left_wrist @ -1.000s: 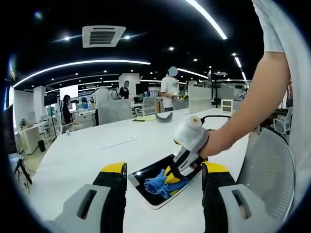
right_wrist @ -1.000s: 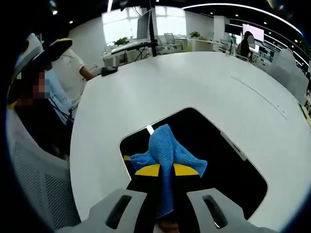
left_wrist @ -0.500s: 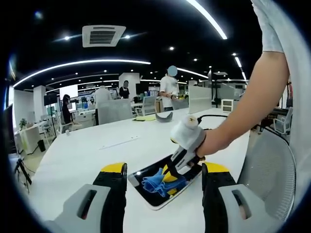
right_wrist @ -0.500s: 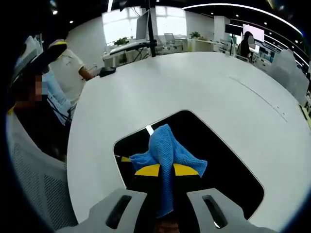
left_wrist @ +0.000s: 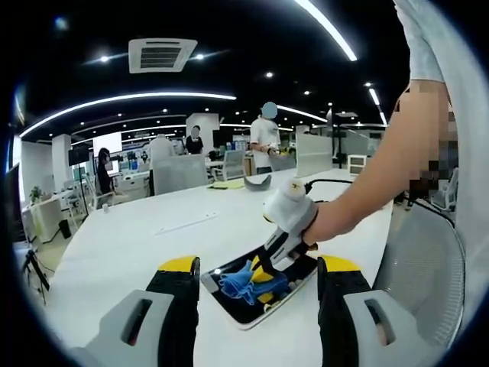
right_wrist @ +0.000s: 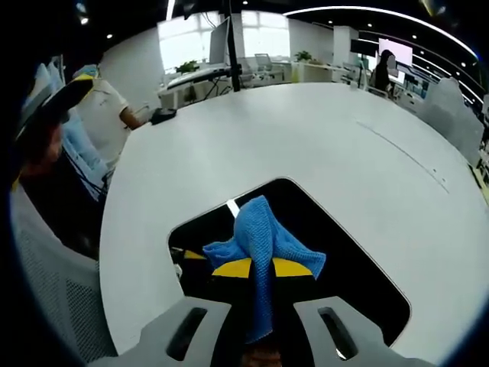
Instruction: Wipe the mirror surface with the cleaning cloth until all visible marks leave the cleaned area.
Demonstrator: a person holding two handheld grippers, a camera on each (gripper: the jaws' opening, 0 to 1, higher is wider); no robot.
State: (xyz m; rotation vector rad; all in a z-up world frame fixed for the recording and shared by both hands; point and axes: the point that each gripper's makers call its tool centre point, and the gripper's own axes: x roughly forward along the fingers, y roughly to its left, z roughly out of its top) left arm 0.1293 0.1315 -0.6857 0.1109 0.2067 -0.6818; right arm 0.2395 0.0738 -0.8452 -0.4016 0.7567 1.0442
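Note:
A dark rectangular mirror (left_wrist: 241, 302) with a white rim lies flat on the white table (left_wrist: 145, 237). My right gripper (left_wrist: 263, 274) presses a blue cleaning cloth (left_wrist: 241, 279) onto its surface. In the right gripper view the cloth (right_wrist: 260, 233) bulges out between the shut yellow-tipped jaws, spread over the mirror (right_wrist: 344, 267). My left gripper (left_wrist: 257, 267) hovers near the table's edge, jaws wide apart, holding nothing, with the mirror seen between them.
A mesh office chair (left_wrist: 424, 267) stands at the right of the table. A thin strip (left_wrist: 187, 225) lies farther out on the tabletop. Several people stand among desks in the background (left_wrist: 267, 141). A seated person (right_wrist: 99, 107) is beside the table.
My right gripper has slid the cloth across the mirror toward its left end in the left gripper view. The left gripper has stayed still.

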